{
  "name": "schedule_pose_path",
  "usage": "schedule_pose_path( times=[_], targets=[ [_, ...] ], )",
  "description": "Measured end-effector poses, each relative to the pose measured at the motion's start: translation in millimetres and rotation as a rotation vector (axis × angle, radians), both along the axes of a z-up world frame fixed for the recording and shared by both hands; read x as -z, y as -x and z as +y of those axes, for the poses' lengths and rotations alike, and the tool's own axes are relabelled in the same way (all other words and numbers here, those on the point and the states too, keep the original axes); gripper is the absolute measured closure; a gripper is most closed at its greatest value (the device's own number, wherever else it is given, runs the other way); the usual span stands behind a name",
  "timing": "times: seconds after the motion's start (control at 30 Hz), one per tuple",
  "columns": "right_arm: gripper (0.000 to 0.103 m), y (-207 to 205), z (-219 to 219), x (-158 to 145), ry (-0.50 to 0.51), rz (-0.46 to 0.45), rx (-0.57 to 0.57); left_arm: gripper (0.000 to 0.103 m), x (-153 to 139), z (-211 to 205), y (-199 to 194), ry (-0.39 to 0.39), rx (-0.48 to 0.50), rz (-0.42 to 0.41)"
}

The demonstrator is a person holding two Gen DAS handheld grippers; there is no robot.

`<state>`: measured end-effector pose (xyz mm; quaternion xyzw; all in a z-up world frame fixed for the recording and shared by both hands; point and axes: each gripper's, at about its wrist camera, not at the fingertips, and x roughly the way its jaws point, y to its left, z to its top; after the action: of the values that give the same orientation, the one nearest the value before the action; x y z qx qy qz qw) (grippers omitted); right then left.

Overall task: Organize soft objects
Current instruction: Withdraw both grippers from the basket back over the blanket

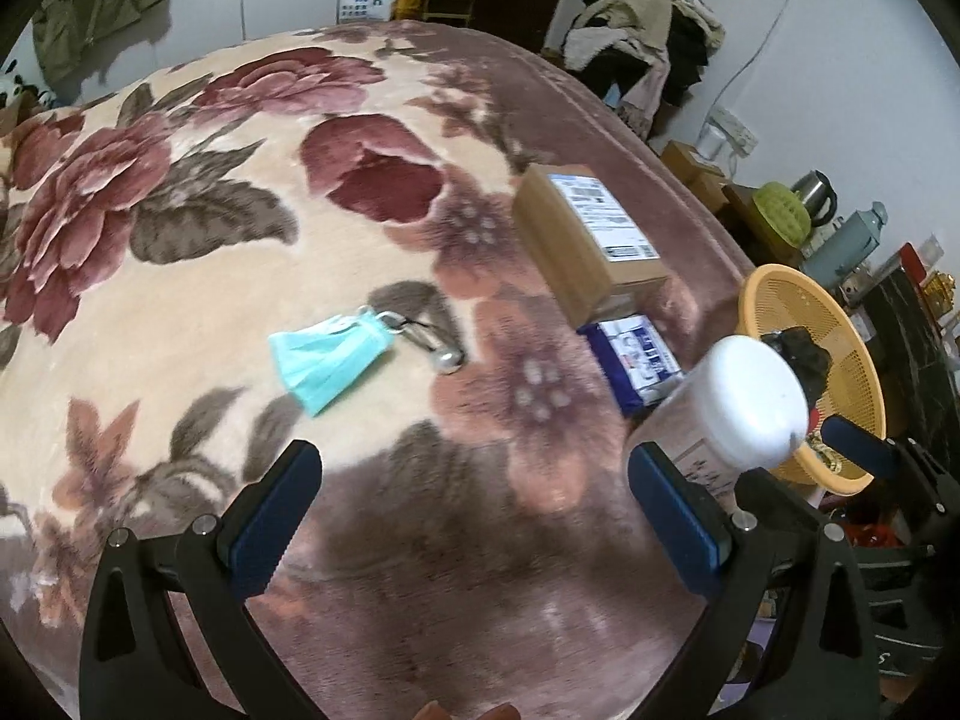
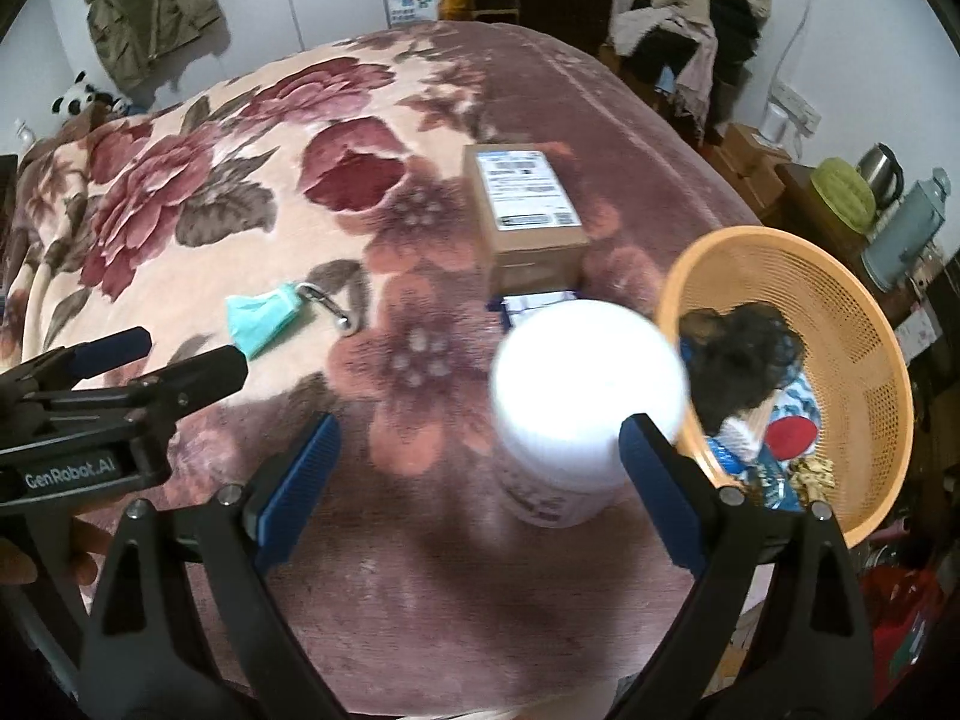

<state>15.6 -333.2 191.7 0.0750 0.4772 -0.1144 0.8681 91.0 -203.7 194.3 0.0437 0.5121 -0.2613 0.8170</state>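
A flowered blanket point(image 2: 252, 192) covers the bed in front of me. Far across it lies a teal face mask point(image 2: 261, 316), crumpled, with a metal clip point(image 2: 327, 303) touching its right end. Nearer the middle sits a cardboard box point(image 2: 528, 222) with a white label on top, and just in front of it a blue and white packet point(image 1: 636, 360), partly hidden in my right view. At the bed's right edge an orange basket point(image 2: 864, 324) stands tilted toward me; inside it I see a dark fuzzy bundle point(image 2: 741, 354), something blue and white, a red round thing and some small pieces I cannot make out.

A jar with a white lid point(image 2: 588, 384) stands on the blanket between me and the packet, just left of the basket, blocking part of my view.

My right gripper point(image 2: 480, 456) is spread wide with nothing between its fingers; the jar sits beyond them, close to the right finger point(image 2: 657, 480), though I cannot tell whether they touch. My left gripper point(image 1: 474, 510) is also wide open and empty, hovering over the blanket with the mask well ahead. In the right view it reaches in from the left edge.
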Motion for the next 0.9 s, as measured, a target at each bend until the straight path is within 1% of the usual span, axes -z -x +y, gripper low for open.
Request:
schedule_pose_path(
  times=[0.4, 0.67, 0.9],
  targets=[
    [0.007, -12, 46, 12, 0.005, 0.028, -0.062, 0.001, 16, 52, -8, -0.030, -0.051, -0.003],
    [0.007, -16, 74, 36, -0.006, 0.073, -0.091, 0.001, 41, 77, -8, -0.048, -0.071, 0.033],
    [0.006, -15, 85, 57, -0.026, 0.111, -0.096, 0.001, 65, 88, -6, -0.063, -0.078, 0.065]
  ],
)
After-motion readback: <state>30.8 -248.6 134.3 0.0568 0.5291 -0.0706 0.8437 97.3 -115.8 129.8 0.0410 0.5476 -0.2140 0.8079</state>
